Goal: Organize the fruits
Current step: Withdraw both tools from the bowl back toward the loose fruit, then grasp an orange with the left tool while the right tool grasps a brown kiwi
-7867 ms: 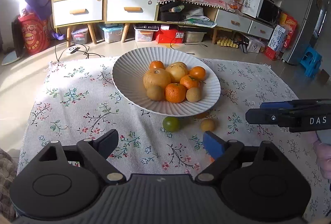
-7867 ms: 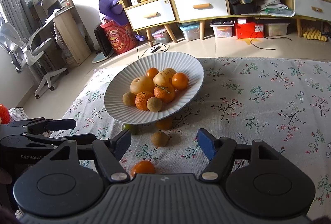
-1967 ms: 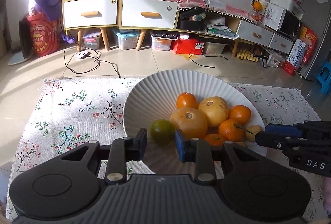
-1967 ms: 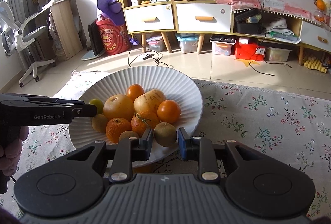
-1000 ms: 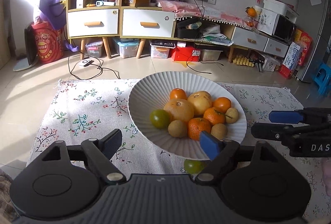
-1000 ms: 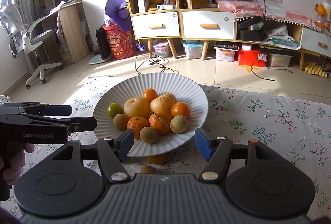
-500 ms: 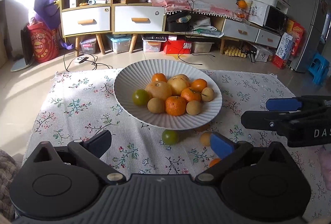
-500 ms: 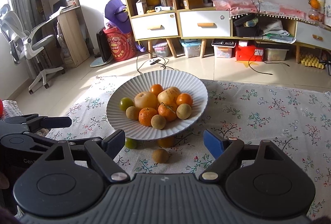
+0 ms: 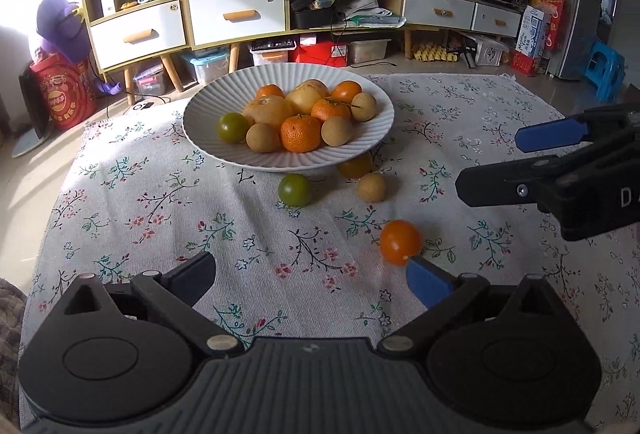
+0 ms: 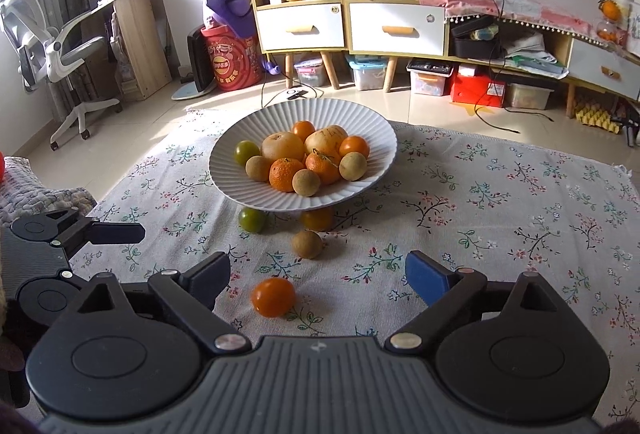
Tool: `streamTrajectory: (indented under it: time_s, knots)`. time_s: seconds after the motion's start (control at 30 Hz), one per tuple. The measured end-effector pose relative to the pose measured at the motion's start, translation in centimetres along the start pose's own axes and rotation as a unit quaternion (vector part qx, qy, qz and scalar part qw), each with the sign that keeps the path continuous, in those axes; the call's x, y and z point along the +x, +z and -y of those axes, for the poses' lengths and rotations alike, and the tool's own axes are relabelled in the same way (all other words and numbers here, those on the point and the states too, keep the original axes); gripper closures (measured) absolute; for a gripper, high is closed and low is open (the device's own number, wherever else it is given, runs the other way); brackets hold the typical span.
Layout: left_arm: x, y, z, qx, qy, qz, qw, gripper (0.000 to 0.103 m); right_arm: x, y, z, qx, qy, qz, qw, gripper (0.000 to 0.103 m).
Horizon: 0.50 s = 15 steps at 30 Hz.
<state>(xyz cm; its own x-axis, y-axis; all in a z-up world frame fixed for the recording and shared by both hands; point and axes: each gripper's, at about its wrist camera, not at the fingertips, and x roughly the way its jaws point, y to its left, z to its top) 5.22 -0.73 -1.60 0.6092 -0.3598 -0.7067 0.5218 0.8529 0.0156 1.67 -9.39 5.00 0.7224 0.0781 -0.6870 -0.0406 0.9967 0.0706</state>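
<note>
Both tools had just dropped a fruit in the plate (image 9: 372, 137). The left tool (image 9: 308, 276) and right tool (image 10: 316, 278) were wide open, empty, backed toward the counter's near edge; four strays left, like that orange (image 10: 274, 296).

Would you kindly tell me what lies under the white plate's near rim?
An orange fruit sits partly tucked beneath the white plate, its far side hidden; a green fruit lies at the rim's edge.

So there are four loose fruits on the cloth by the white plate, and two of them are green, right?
Not quite: only one loose fruit is green. The others are an orange one, a brown one and an orange one half under the plate. The left wrist view shows all four beside the white plate.
</note>
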Motion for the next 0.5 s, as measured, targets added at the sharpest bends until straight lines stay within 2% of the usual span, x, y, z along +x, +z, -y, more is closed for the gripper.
streamTrajectory:
  time_s: [0.2, 0.4, 0.5]
  knots:
    - [1.5, -0.4, 1.2, 0.014, -0.011, -0.009, 0.9998, 0.010, 0.7, -0.6, 0.5, -0.001, -0.019, -0.016, 1.000, 0.010]
    - [2.7, -0.4, 1.9, 0.000, -0.026, -0.002, 0.9997, 0.011, 1.1, -1.0, 1.3, 0.010, -0.030, -0.023, 0.999, 0.010]
    - [3.0, -0.3, 2.4, -0.008, -0.037, -0.001, 0.9993, 0.015, 1.3, -1.1, 1.7, 0.012, -0.034, -0.029, 0.999, 0.010]
